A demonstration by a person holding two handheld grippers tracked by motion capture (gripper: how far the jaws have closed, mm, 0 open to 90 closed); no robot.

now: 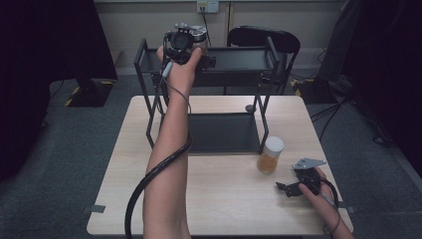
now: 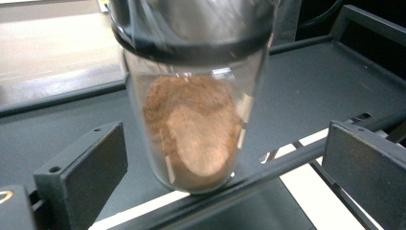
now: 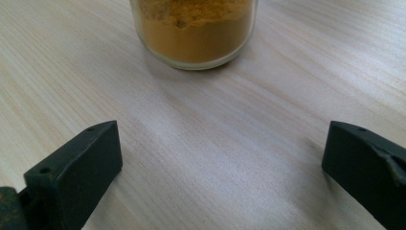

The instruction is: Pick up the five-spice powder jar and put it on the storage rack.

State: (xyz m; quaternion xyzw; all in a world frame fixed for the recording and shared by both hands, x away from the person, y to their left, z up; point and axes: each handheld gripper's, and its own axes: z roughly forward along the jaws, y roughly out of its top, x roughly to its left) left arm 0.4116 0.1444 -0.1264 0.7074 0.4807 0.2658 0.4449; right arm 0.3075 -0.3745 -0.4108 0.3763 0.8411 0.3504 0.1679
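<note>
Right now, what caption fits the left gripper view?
Open left gripper facing a jar of brown powder standing on the rack's top shelf.

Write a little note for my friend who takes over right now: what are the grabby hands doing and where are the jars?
Left gripper: open, up at the top shelf of the black rack. Its fingers stand clear on either side of the jar of brown powder, which stands on that shelf near its front edge.
Right gripper: open and holding nothing, low over the table, pointing at the jar of yellow powder.
Done: the brown jar looks placed on the rack.
Left: back the left gripper away without knocking the jar; the yellow jar, standing on the table beside the rack, is probably next to grab.
</note>
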